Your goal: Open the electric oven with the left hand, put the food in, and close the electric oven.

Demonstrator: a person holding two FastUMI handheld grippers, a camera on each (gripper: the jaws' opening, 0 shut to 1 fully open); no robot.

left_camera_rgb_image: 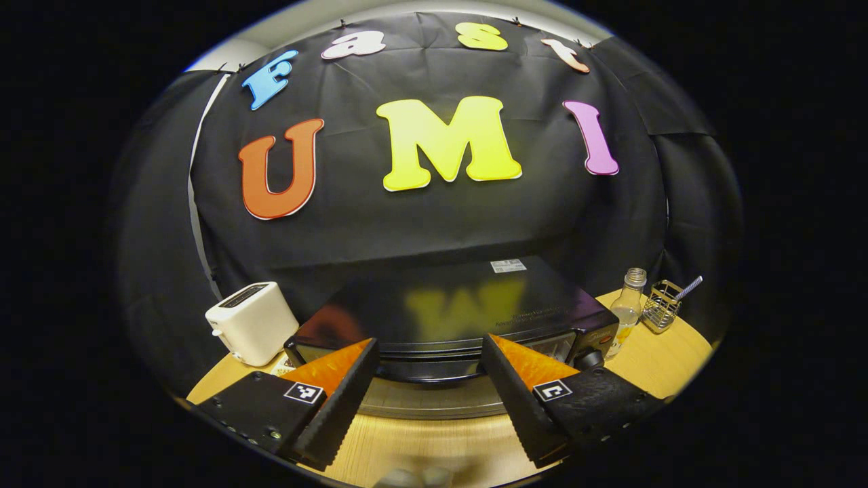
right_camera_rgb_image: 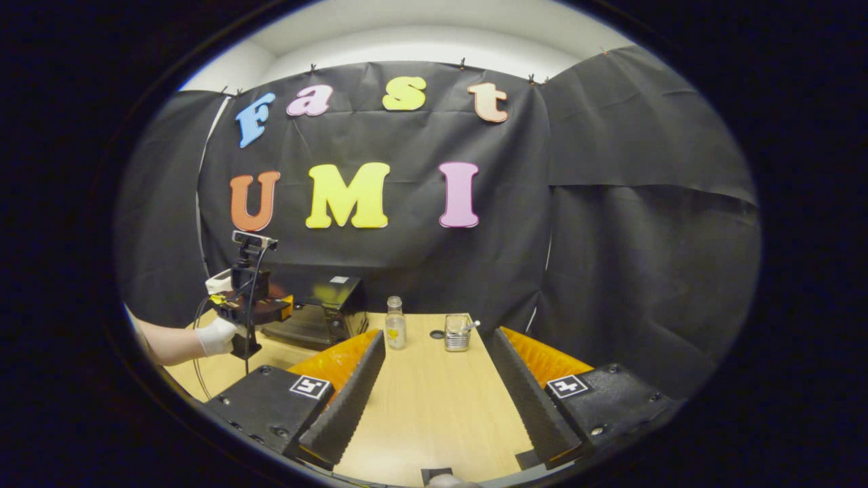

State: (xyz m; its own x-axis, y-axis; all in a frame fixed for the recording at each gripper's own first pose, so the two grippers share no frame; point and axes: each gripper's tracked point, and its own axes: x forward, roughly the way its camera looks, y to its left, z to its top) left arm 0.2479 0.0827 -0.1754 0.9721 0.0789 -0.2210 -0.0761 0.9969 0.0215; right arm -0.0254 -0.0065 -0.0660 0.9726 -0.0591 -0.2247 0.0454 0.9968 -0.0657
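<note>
Left gripper view looks straight at the oven (left_camera_rgb_image: 447,318), a glossy black box on the wooden table (left_camera_rgb_image: 664,359), close ahead of the left gripper (left_camera_rgb_image: 427,379). Its fingers stand wide apart with nothing between them, on either side of the oven's front edge; whether they touch it cannot be told. A white label sits on the oven's top and a line of pale writing runs near its front, both too small to read. A knob (left_camera_rgb_image: 591,358) shows at the front right corner, partly behind the right finger. The door's face is mostly hidden below the top.

A white toaster (left_camera_rgb_image: 252,322) stands just left of the oven. To its right are a clear bottle (left_camera_rgb_image: 627,308) and a wire holder (left_camera_rgb_image: 661,305) with a straw.

Right gripper view has the right gripper (right_camera_rgb_image: 434,386) well apart from the oven (right_camera_rgb_image: 319,305), fingers spread wide over bare table, gripping nothing. Far left, a gloved hand (right_camera_rgb_image: 218,337) holds the other gripper at the oven's front. Food cannot be made out.
</note>
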